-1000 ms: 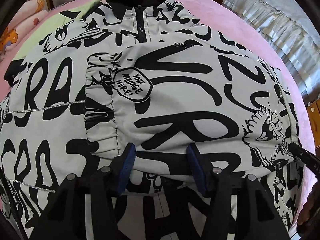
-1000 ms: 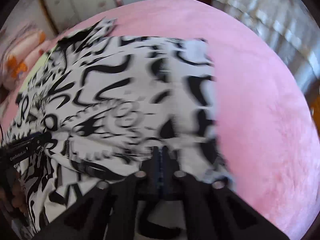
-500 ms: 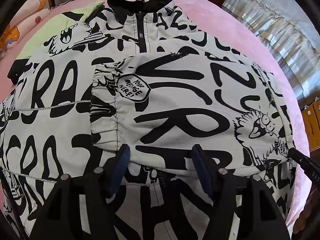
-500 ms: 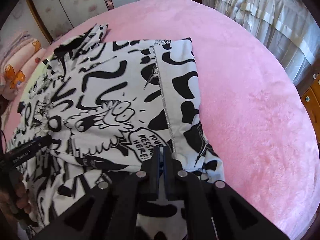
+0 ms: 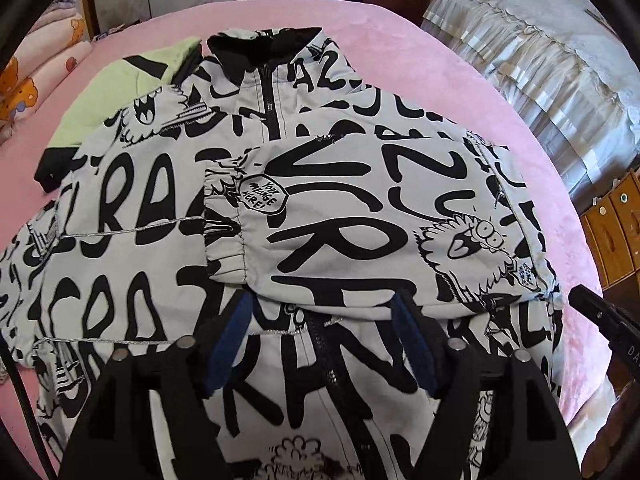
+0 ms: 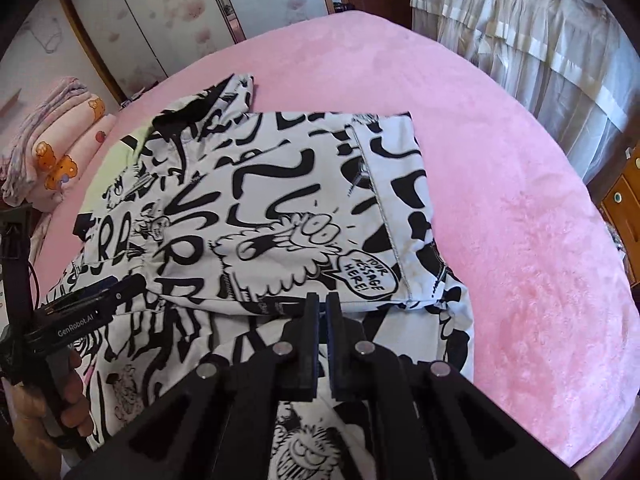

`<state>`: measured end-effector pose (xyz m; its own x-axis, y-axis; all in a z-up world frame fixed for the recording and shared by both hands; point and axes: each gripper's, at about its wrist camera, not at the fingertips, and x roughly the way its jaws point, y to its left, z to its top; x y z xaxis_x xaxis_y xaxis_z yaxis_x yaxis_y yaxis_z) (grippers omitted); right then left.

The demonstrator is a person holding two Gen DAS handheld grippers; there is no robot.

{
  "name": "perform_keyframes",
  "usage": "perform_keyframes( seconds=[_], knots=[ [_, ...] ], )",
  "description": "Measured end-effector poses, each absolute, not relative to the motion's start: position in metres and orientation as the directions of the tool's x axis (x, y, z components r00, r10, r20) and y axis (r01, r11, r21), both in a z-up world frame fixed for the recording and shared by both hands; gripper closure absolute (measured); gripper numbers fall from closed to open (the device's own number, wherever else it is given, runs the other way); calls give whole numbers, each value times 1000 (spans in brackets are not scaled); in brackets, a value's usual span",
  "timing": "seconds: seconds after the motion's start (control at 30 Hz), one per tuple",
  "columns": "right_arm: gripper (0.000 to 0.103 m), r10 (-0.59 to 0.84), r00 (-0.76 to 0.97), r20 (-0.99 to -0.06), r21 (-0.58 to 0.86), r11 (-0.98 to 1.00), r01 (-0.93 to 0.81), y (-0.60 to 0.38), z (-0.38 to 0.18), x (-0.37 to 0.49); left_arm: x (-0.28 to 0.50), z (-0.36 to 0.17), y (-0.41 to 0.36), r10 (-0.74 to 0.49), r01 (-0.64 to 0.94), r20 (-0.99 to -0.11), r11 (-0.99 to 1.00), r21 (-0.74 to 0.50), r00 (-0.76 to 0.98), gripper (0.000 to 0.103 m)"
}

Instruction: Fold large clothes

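Note:
A large white jacket (image 5: pixel 160 240) with black graffiti print lies front up on a pink bed (image 5: pixel 400 40), collar at the far end. Its right sleeve (image 5: pixel 360 232) is folded across the chest, cuff toward the left. My left gripper (image 5: pixel 320 344) is open and empty just above the jacket's zipper, near the sleeve's lower edge. In the right wrist view the jacket (image 6: pixel 280 208) fills the middle, and my right gripper (image 6: pixel 322 312) is shut and empty at the folded sleeve's near edge. The left gripper (image 6: pixel 92 308) shows at the left there.
A light green cloth (image 5: pixel 132 92) lies under the jacket's far left shoulder. Folded pink bedding (image 6: pixel 60 148) is stacked at the left. A frilled curtain (image 6: pixel 540 40) and wooden drawers (image 5: pixel 612 232) stand to the right of the bed.
Both grippers have drawn back toward me and risen, so more of the jacket and bed shows. The folded sleeve stays in place across the chest.

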<state>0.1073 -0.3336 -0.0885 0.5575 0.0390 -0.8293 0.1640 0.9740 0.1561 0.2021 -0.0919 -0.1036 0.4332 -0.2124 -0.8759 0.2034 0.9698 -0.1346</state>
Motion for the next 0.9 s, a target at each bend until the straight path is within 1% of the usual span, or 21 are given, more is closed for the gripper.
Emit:
perform_keyframes(
  seconds=[0.17,0.4,0.6,0.7,0.9],
  knots=[
    [100,36,544,-838,143,977,156,-317,-86,95,179,-94,-87,-182,213,-878,972,-94,443,25],
    [100,6,477,-879,83,987,140,-289,-102,77,135,-104,-57,-167,177,-890,979,-99,424,25],
    [99,26,407,-913,85,988,127,-257,-121,70,99,-118,-25,-70,169,-895,986,6,440,25],
    [96,25,388,-921,69,993,99,-235,-127,68,83,-119,-5,-59,154,-891,988,13,450,25],
    [87,23,371,-928,26,1000,5,-184,-132,63,59,-114,36,-38,107,-871,994,17,490,25]
  ],
)
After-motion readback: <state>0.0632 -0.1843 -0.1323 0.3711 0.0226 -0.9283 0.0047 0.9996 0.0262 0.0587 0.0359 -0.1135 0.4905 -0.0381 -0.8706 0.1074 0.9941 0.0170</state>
